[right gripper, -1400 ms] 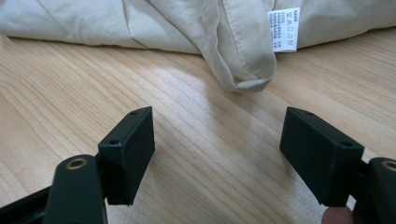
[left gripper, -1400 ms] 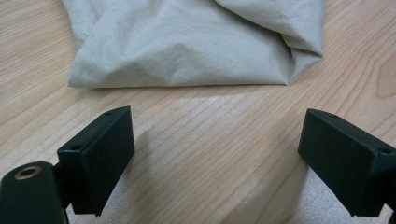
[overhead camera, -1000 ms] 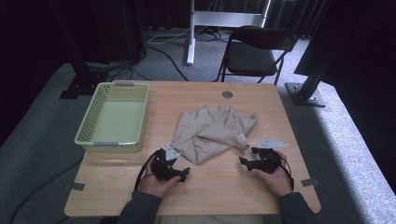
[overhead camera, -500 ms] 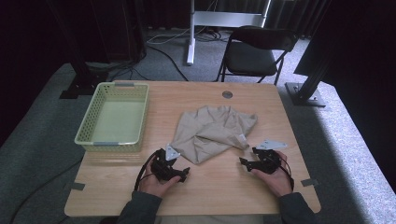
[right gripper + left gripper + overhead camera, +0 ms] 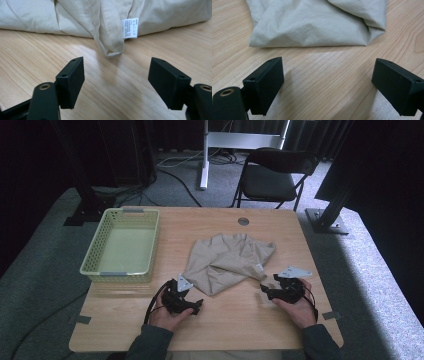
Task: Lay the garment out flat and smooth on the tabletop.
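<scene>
Beige garment (image 5: 227, 262) lies crumpled mid tabletop (image 5: 235, 320). Left gripper (image 5: 196, 306) & right gripper (image 5: 263, 290) sit just short of it, jaws spread wide, nothing btwn them.

Creased matt beige cloth garment (image 5: 227, 262) lies on a smooth, faintly glossy wood-grain table (image 5: 240, 320).

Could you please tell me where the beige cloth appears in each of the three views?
High view: the cloth lies mid-table, right of the basket.
Left gripper view: across the top, its folded edge ahead of the open jaws.
Right gripper view: across the top, beyond the open jaws.
Shared landmark: its white label.
</scene>
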